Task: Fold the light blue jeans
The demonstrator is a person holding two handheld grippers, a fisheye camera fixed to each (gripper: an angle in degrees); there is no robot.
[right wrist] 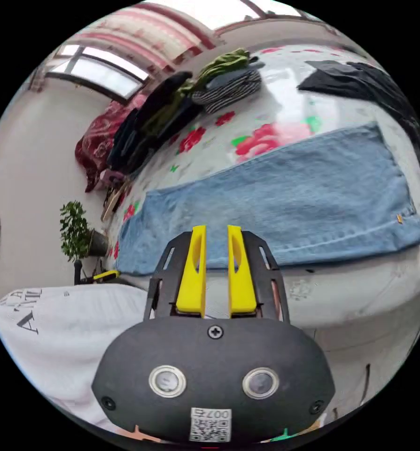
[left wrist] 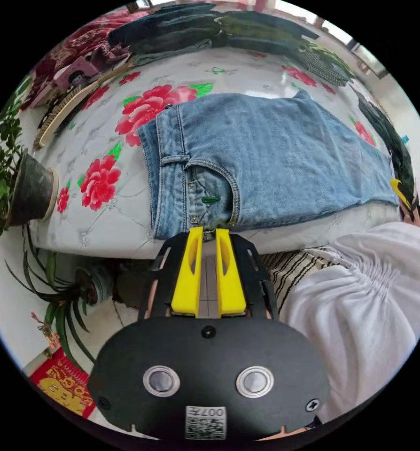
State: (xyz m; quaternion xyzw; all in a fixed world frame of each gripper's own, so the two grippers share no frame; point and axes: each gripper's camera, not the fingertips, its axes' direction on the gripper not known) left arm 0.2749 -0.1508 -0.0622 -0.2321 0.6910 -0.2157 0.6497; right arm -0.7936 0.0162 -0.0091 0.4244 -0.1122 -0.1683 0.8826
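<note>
Potted plants (left wrist: 12, 183) stand at the left of the left gripper view, beside the edge of a bed whose floral bedspread (left wrist: 102, 178) carries red flowers on white. Light blue jeans (left wrist: 266, 159) lie flat on this bedspread, folded lengthwise, waistband and pocket toward the left and legs running to the right. Along the far edge of the bed sits a row of dark folded clothes (left wrist: 210, 28). At lower right a person's white garment (left wrist: 360, 300) fills the corner.

Left gripper (left wrist: 209, 231): yellow jaws nearly together with a slim gap, tips at the near hem of the jeans by the pocket; whether they pinch the denim cannot be told.

Right gripper view, left to right: a potted plant against the wall, the white garment at lower left, piled clothes at the bed's far side, and the jeans stretching across the bedspread. Right gripper (right wrist: 218, 229): jaws slightly parted, holding nothing, tips in front of the jeans' near edge at mid-length.
</note>
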